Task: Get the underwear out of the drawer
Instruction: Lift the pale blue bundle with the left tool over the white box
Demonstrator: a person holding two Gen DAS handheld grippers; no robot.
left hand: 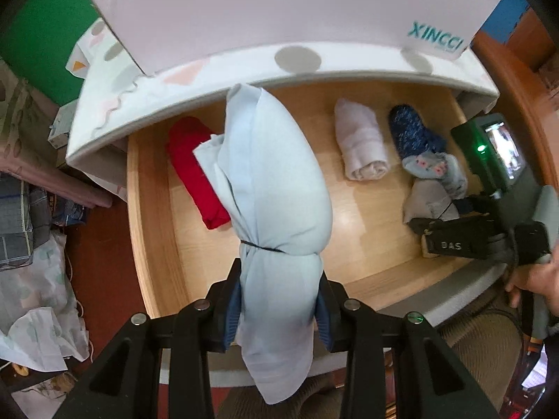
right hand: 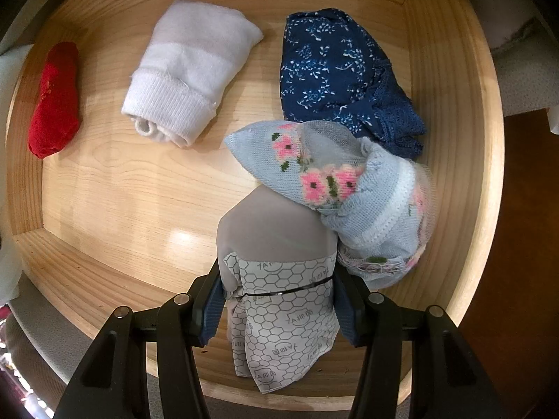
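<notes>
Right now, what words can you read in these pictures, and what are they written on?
"XINCCI": teal letters on the white box above the drawer.
"DAS": pale letters on the right gripper.
Hexagon-print grey underwear: small repeated marks, too small and turned to read.
Small screen on that gripper: too blurred to read.

Readable text: a box and a gripper.
A white box (left hand: 279, 10) on the cabinet top carries teal letters "XINCCI" at its corner, with a smaller line beneath too small to read. The right gripper (left hand: 464, 241) body shows "DAS" in pale letters. The honeycomb-print cloth (right hand: 283, 328) bears repeated round logos with characters that cannot be made out.
</notes>
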